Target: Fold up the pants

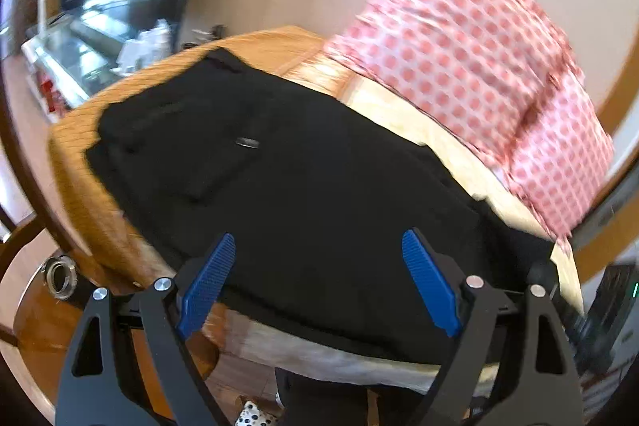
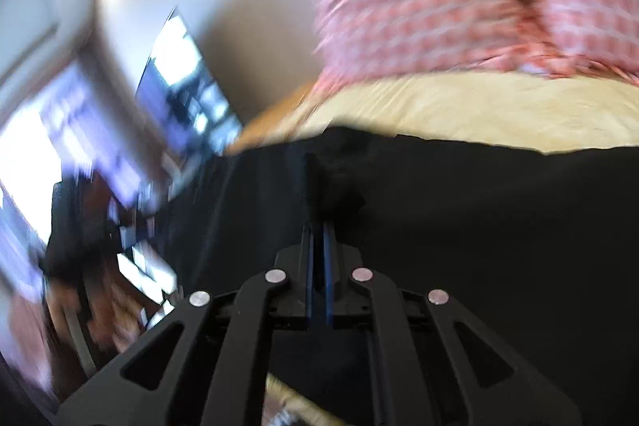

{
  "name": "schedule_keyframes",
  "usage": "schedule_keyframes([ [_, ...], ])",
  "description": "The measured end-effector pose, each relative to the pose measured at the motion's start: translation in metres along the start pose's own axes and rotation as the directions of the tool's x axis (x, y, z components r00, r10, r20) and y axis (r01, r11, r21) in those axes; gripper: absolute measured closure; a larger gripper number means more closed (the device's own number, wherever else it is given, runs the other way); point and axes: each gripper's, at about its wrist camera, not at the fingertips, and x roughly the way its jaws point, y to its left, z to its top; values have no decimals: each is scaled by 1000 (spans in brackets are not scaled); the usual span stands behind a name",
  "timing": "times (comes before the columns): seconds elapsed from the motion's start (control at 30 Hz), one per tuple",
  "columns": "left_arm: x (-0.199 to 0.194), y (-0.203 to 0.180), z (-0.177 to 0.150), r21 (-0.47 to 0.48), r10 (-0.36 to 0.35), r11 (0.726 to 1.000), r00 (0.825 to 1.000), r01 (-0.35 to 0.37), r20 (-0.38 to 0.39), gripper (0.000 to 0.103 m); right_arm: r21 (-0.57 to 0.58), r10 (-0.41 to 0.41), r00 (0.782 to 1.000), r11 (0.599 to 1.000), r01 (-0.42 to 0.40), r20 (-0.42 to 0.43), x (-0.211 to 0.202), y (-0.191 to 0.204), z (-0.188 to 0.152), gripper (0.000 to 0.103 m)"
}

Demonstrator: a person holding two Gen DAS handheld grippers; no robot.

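Lying flat across table (image 1: 80, 162), black pants (image 1: 311, 178); small label (image 1: 247, 142) on pocket, writing too blurred to read. Left gripper (image 1: 319, 246) fingers spread wide, above near edge of pants, holding nothing. Bare orange tabletop at left edge; pink-dotted cushion (image 1: 471, 66) along far right edge.

Right wrist view, blurred: right gripper (image 2: 318, 186) blue pads together, clamped on bunched pants fabric. Cream cloth (image 2: 459, 106) beyond pants; cushion behind it.
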Motion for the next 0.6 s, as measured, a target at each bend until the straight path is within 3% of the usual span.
schedule_keyframes([
  [0.13, -6, 26, 3, -76, 14, 997, 1000, -13, 6, 15, -180, -66, 997, 982, 56, -46, 6, 22, -22, 96],
  [0.2, -6, 38, 4, -105, 20, 994, 1000, -20, -4, 15, -240, -80, 991, 969, 52, -107, 12, 26, -31, 77],
  [0.23, -6, 42, 3, -117, 17, 993, 1000, -18, -12, 15, -256, -62, 991, 966, 30, -117, 12, 28, -34, 59],
  [0.27, -4, 47, 4, -134, 6, 991, 1000, -9, -25, 15, -278, -46, 994, 961, 15, -104, 8, 32, -36, 34],
  [0.3, -2, 50, 4, -151, -3, 989, 999, -2, -35, 15, -291, -52, 996, 956, 29, -75, 3, 36, -35, 25],
  [0.4, 1, 56, 3, -178, -12, 984, 999, 2, -51, 15, -277, -9, 1000, 961, 6, -12, -6, 41, -32, 22],
  [0.5, 5, 60, 4, -195, -20, 981, 998, 8, -61, 15, -237, -40, 992, 971, 9, -124, 15, 37, -40, 21],
  [0.6, 8, 61, 7, -207, -11, 978, 998, -3, -68, 15, -236, -24, 995, 972, 0, -102, 10, 39, -41, 21],
])
